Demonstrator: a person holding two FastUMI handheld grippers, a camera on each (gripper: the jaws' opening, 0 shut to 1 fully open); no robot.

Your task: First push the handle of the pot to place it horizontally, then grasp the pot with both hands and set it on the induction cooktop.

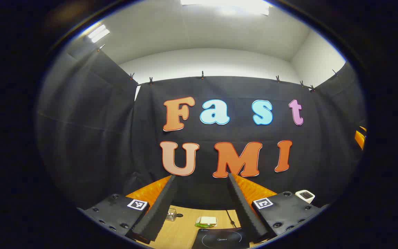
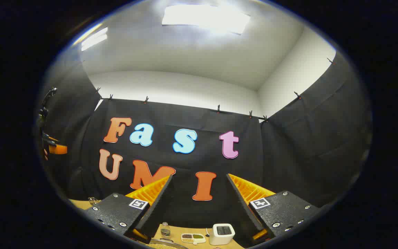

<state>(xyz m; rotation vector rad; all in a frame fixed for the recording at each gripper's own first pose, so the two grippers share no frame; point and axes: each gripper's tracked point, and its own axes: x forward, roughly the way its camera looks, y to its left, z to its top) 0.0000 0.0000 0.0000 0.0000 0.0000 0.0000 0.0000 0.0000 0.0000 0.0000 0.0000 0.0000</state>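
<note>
Both grippers are pointing high at the booth's wall, so little of the work area is showing. In the left gripper view, the left gripper [image 1: 201,204] is holding its fingers wide apart at the bottom of the frame, gripping nothing. Between them, at the bottom centre, the flat black induction cooktop [image 1: 221,239] is lying on the pale wooden surface [image 1: 181,231] with nothing standing on the part in view. In the right gripper view, the right gripper [image 2: 199,207] is likewise standing with its fingers spread and empty. At the bottom edge, left of centre, a curved metallic rim over something grainy [image 2: 166,244] is just showing; this may be the pot, but too little is in view to say, and no handle can be made out.

Judgement: the task is appearing to stand at its beginning. Neither gripper is touching anything, the handle push is not yet evidenced, and the lift onto the cooktop is left to do.

Farther back on the surface, a small clear glass jar [image 1: 171,214], a shallow dish with a pale block on green [image 1: 207,221] and a thin dark cable [image 1: 231,218] are lying beyond the cooktop. A white boxy toaster [image 2: 221,233], a divided white tray of grains [image 2: 193,238] and a small bottle [image 2: 165,229] are standing toward the rear wall. The dish and cable are sitting near the cooktop's far edge and could be crowding the placement.
</note>
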